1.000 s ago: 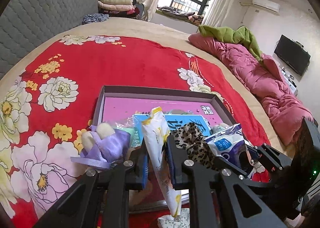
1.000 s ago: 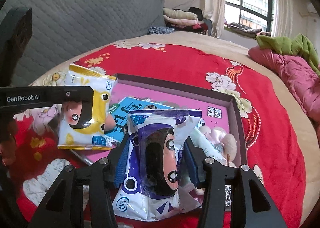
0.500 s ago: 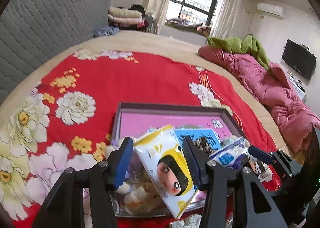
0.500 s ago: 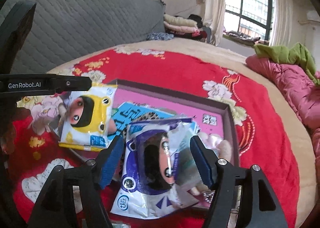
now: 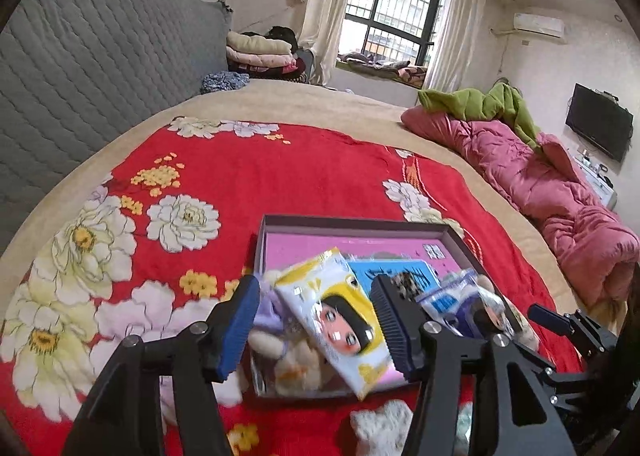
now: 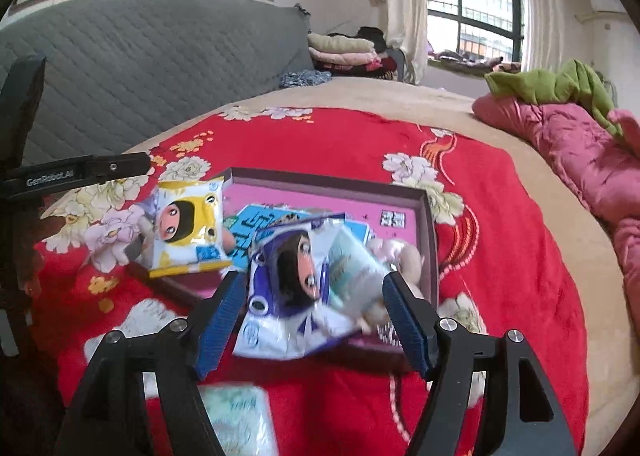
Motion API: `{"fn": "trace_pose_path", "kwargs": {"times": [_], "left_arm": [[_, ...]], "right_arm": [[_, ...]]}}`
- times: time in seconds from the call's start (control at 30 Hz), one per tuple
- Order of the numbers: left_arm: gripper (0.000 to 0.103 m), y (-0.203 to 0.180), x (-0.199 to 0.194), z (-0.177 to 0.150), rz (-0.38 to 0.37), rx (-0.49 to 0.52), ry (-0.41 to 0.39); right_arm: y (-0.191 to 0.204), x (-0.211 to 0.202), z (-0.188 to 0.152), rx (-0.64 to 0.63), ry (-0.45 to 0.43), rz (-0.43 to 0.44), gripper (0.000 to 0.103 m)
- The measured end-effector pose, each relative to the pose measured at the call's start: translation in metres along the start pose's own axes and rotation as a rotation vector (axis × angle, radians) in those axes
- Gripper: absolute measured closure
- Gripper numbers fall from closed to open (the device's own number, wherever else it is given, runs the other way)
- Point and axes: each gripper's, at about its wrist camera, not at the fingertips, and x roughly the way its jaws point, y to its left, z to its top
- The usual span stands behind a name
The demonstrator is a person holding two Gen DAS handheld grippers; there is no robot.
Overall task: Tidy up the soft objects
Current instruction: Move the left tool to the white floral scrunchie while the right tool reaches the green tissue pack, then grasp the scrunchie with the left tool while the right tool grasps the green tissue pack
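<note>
While both grippers' jaws are opening, the left gripper (image 5: 316,326) frames a yellow tissue pack (image 5: 340,320) and the right gripper (image 6: 314,316) a purple pack (image 6: 288,288), each showing a cartoon face, untouched, resting on the near edge of the box (image 6: 428,224); "GenRobot.AI" reads far left.

The bed (image 5: 320,108) carried a red floral blanket (image 5: 248,172) across its middle; a shallow box (image 5: 352,222) lay on the blanket near the front edge (packets inside), a pink quilt (image 5: 560,192) along the right edge.
</note>
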Motion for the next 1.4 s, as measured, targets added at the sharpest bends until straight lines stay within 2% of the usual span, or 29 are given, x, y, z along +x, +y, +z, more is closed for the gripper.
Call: {"fn": "trace_pose_path", "kwargs": {"times": [0.13, 0.27, 0.4, 0.6, 0.87, 1.23, 1.3, 1.37, 1.4], "left_arm": [[0.042, -0.007, -0.011, -0.012, -0.024, 0.0, 0.029], [0.042, -0.018, -0.014, -0.028, -0.054, 0.017, 0.092], [0.042, -0.028, -0.008, -0.049, -0.074, 0.034, 0.192], [0.042, -0.038, 0.011, -0.077, -0.054, 0.077, 0.318], [0.042, -0.044, 0.02, -0.094, -0.066, 0.101, 0.387], [0.042, -0.057, 0.029, -0.107, -0.056, 0.167, 0.429], [0.048, -0.059, 0.03, -0.109, -0.05, 0.176, 0.432], [0.06, -0.06, 0.031, -0.11, -0.046, 0.183, 0.435], [0.063, -0.06, 0.031, -0.11, -0.044, 0.184, 0.433]], "right_arm": [[0.01, -0.012, -0.011, -0.009, 0.024, 0.022, 0.03], [0.021, -0.021, -0.021, -0.036, 0.052, 0.051, 0.03], [0.027, -0.022, -0.032, -0.04, 0.1, 0.09, 0.03], [0.031, -0.013, -0.048, -0.033, 0.185, 0.122, 0.03], [0.044, -0.003, -0.06, -0.102, 0.237, 0.129, 0.03], [0.048, 0.003, -0.068, -0.147, 0.285, 0.116, 0.03], [0.048, 0.004, -0.07, -0.145, 0.291, 0.123, 0.033], [0.047, 0.005, -0.07, -0.141, 0.297, 0.127, 0.048], [0.046, 0.006, -0.071, -0.139, 0.299, 0.131, 0.049]]}}
